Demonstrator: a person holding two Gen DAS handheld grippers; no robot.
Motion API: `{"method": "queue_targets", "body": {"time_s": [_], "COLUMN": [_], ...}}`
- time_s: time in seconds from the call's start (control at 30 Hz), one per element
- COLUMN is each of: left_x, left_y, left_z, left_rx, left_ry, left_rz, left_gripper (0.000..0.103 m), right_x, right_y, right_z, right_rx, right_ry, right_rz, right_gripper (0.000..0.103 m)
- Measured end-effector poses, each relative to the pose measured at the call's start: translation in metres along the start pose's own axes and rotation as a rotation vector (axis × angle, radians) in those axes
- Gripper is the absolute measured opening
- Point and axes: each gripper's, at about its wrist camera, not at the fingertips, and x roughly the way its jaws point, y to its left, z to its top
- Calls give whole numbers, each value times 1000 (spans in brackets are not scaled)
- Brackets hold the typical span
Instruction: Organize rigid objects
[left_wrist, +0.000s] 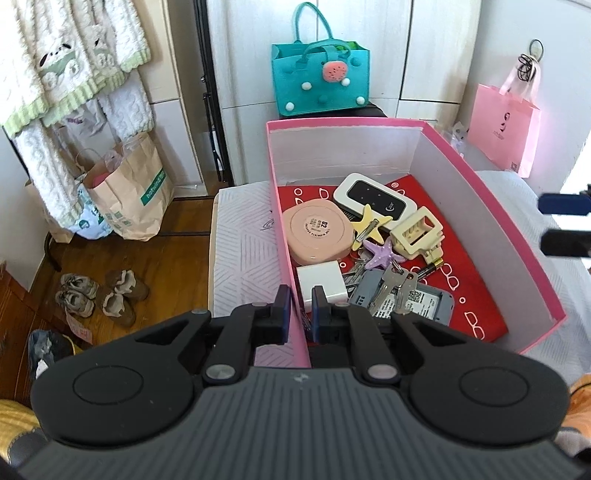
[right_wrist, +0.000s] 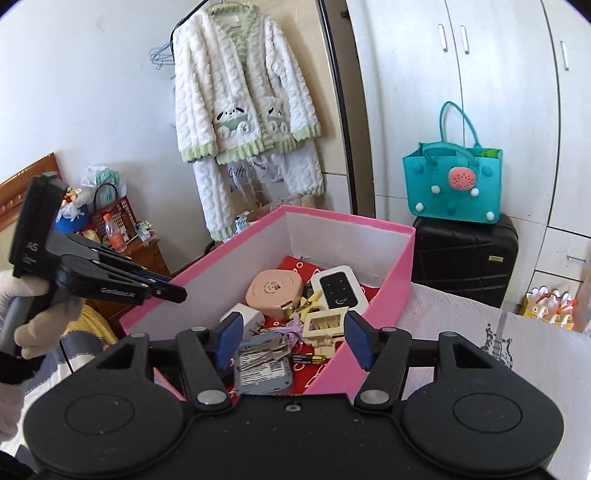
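Note:
A pink box (left_wrist: 491, 192) lined with a red cloth (left_wrist: 476, 295) sits on the bed. It holds a pink round case (left_wrist: 317, 230), a white-and-black pocket router (left_wrist: 371, 195), a yellow star clip (left_wrist: 369, 225), a purple starfish (left_wrist: 378, 253), a cream hair claw (left_wrist: 417, 232), a white charger (left_wrist: 321, 282), keys (left_wrist: 395, 286), a grey device (left_wrist: 424, 301) and a battery (right_wrist: 308, 358). My left gripper (left_wrist: 301, 308) is shut on the box's left wall. My right gripper (right_wrist: 293, 338) hangs open over the box's near end, holding nothing.
A teal felt bag (right_wrist: 452, 184) stands on a black suitcase (right_wrist: 465, 258) behind the box. A pink paper bag (left_wrist: 502, 129) is at the right, with paper bags (left_wrist: 129, 192) and shoes (left_wrist: 99, 291) on the wooden floor. A fleece robe (right_wrist: 243, 92) hangs on the wall.

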Motion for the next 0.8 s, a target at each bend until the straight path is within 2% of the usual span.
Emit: {"method": "queue_targets", "body": {"time_s": [0.13,0.3,0.33,0.37,0.4,0.5,0.57,0.7,0.73,0.8], "left_x": [-9,-36,-43,-50,-56,-71,-77,-86,-87,-88], "left_y": [-5,-13,-16,-19,-22,-31,-36,-46,-48,-52], "left_z": [0,2,2,2,2,-1,-3,-10,-12,-15], "left_rx": [-6,-7,-3,1,2,3,-11,-32,-42,-66], "left_ry": [-5,-47,-58,-70,-81,-97,-98,-99,-95,-83], "left_rz": [22,29,33,39,46,68,68,64,65,84], "left_gripper": [10,20,27,38,43,62,81,94,102,103], "right_x": [-11,-26,-29,-32,-35,-43,-48,-59,-63,-71], "right_y": [13,22,23,23,23,24,27,29,29,27], "right_z": [-1,1,1,0,-1,-3,-4,-7,-9,-14], "right_rx": [2,-2,2,10,22,58,73,115,126,155], "right_ry": [-3,-33,-38,-45,-54,-75,-55,-22,-24,-18], "right_rz": [-13,-32,-36,-45,-58,-117,-182,-264,-264,-261], "right_gripper": [69,77,81,92,99,102,102,103,103,103]}}
